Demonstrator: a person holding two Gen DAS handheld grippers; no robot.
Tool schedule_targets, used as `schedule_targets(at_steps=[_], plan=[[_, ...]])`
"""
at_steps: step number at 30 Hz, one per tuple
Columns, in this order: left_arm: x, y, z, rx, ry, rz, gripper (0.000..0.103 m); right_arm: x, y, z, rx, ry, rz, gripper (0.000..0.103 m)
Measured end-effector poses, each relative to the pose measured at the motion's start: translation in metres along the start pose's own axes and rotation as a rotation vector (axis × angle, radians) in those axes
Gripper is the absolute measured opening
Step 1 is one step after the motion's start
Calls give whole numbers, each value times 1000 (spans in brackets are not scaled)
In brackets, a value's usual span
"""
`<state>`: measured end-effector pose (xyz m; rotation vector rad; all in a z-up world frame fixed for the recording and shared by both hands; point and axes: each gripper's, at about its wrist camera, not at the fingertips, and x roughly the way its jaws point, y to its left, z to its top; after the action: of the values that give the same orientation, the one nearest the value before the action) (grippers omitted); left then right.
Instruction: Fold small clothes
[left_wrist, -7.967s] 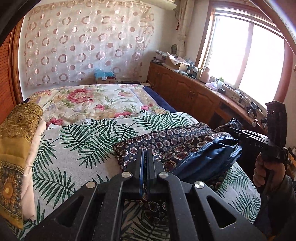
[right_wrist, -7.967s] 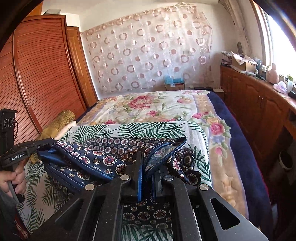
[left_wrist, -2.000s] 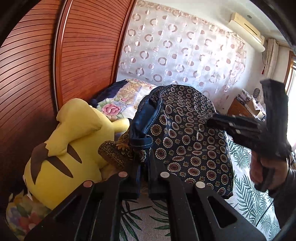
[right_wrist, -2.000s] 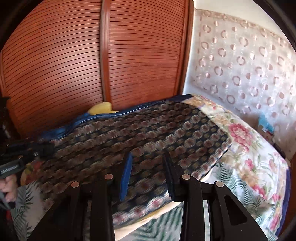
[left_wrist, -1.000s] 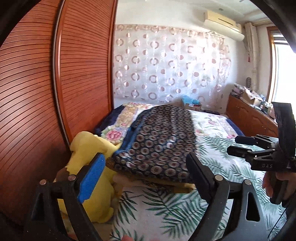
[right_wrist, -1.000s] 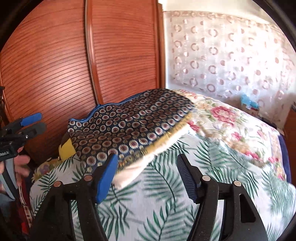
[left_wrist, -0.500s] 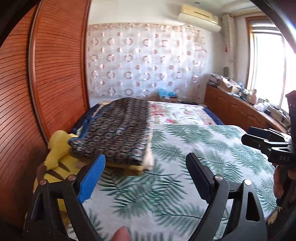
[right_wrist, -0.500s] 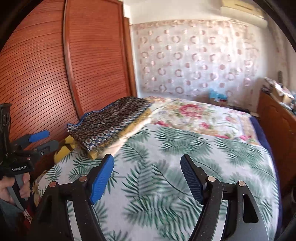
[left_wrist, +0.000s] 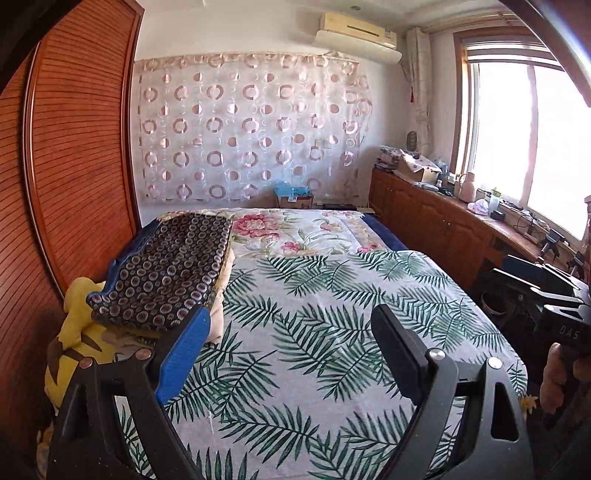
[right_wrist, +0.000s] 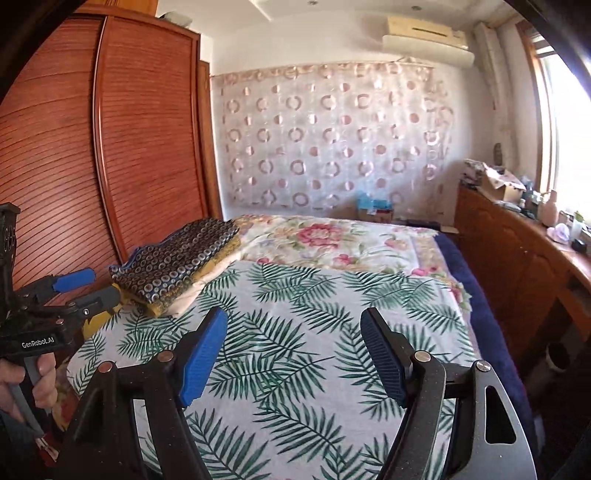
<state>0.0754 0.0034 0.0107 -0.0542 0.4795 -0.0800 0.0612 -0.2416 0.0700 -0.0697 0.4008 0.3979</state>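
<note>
A folded navy garment with a circle print (left_wrist: 166, 269) lies on top of a stack of folded clothes at the left edge of the bed; it also shows in the right wrist view (right_wrist: 177, 254). My left gripper (left_wrist: 291, 317) is open and empty above the palm-leaf sheet (left_wrist: 332, 332), to the right of the stack. My right gripper (right_wrist: 293, 321) is open and empty above the same sheet (right_wrist: 314, 314). The left gripper also shows at the left of the right wrist view (right_wrist: 88, 286), and the right gripper at the right of the left wrist view (left_wrist: 524, 271).
A yellow plush toy (left_wrist: 74, 332) sits under the stack by the wooden wardrobe (left_wrist: 74, 166). A floral quilt (left_wrist: 295, 229) covers the far bed. A wooden cabinet with clutter (left_wrist: 443, 214) runs under the window on the right.
Both grippers let go of the navy garment on the stack, opened, and drew back and to the right over the bed. The stack now lies farther away on the left.
</note>
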Motion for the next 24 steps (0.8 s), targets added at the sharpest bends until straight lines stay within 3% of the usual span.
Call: schedule_targets(at_steps=[7,12,24], plan=[[-24,-13,26,13,-79,-16,89,-37,-4,3,38,-77,-57,76],[-39,-15,37,15,-126,-7,89,-42,-3,0,49,-109,-82,76],[-40,-14,36,14,-130,20,89,-27,7,-9,40,-129,-93,76]])
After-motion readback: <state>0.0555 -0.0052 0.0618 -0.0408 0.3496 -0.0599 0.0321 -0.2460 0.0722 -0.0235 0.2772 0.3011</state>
